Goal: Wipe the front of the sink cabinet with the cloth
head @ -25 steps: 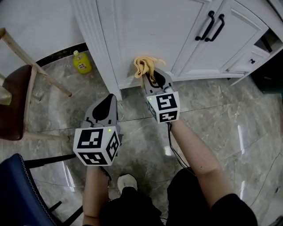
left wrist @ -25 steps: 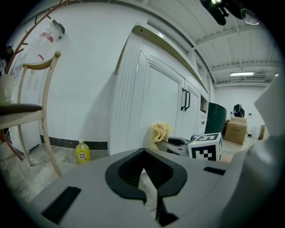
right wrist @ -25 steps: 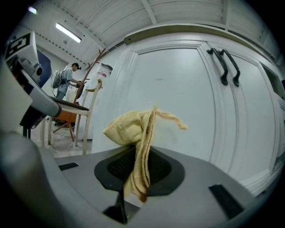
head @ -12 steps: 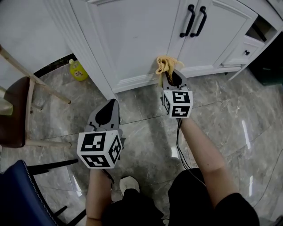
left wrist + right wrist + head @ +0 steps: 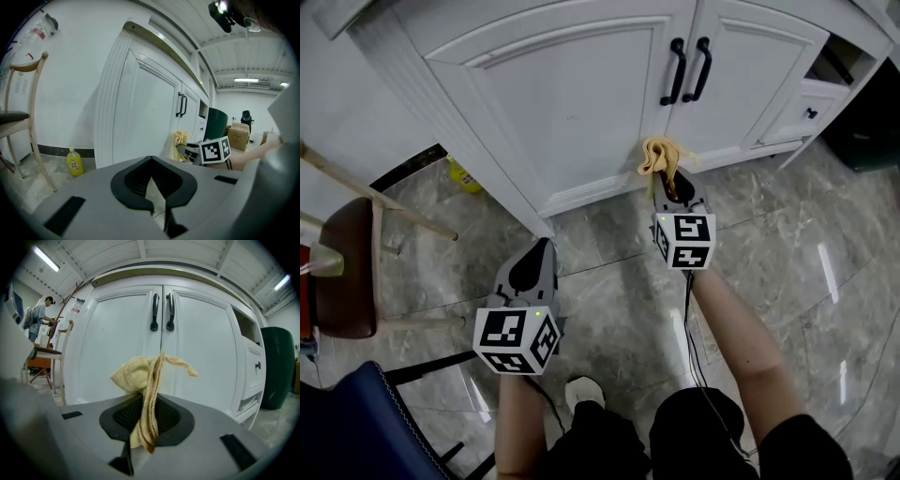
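Observation:
The white sink cabinet (image 5: 562, 103) has two doors with black handles (image 5: 689, 70). A crumpled yellow cloth (image 5: 659, 155) is pinched in my right gripper (image 5: 672, 178), which is shut on it and points at the cabinet's lower edge just below the handles. In the right gripper view the cloth (image 5: 140, 376) stands up from the jaws (image 5: 146, 425) in front of the door seam (image 5: 161, 352); whether it touches the cabinet I cannot tell. My left gripper (image 5: 541, 248) hangs lower left over the floor, shut and holding nothing (image 5: 152, 187). From there I see the cloth (image 5: 179, 140) too.
A yellow bottle (image 5: 459, 173) stands on the floor by the cabinet's left corner. A wooden chair (image 5: 356, 272) and a blue seat (image 5: 347, 422) are at the left. A dark green bin (image 5: 276, 366) sits right of the drawers (image 5: 811, 112). Grey marble floor (image 5: 609, 281) lies below.
My right gripper has carried the cloth rightwards along the cabinet's bottom edge, from under the left door to below the handles. The left gripper stays low and shut.

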`<state>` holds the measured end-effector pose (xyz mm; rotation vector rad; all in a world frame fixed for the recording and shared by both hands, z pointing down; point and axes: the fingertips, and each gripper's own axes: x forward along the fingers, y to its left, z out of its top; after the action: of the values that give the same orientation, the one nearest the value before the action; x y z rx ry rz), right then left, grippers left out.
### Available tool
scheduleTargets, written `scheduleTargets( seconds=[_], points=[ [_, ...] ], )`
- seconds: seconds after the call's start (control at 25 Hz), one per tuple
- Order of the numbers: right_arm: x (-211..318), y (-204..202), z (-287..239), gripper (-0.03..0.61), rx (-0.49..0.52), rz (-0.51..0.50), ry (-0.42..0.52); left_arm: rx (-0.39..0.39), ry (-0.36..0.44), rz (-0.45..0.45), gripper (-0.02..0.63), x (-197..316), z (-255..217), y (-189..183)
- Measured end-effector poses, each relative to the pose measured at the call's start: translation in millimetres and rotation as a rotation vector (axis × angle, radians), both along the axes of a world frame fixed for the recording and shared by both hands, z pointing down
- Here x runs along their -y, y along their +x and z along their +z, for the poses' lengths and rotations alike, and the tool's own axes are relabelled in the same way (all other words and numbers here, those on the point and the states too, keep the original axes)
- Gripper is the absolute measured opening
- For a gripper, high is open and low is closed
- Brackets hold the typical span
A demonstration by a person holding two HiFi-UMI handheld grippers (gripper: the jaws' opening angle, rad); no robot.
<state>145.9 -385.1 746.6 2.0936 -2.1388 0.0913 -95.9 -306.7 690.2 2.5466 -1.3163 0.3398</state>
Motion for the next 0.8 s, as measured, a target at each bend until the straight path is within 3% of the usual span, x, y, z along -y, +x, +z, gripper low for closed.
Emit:
scheduleTargets(
  seconds=[0.2,0.32,0.64,0.8],
  points=[
    [-17,0,-51,0.077,0.015,0.031,-0.072,0.083,0.013,0.060,0.015,-12,-57,-2],
    [-26,-18,-91,0.078,-0.013,0.005,-0.128,0.058,-0.021,0.051,0.015,-18,-100,-14],
    [-51,-55,-222,0.078,-0.033,-0.012,-0.256,0.095,-0.090,0.072,0.015,-30,-226,-55],
    [-64,-74,-290,0.078,-0.132,-0.079,-0.317,0.056,-0.144,0.070,0.015,-33,-293,-62]
  ],
)
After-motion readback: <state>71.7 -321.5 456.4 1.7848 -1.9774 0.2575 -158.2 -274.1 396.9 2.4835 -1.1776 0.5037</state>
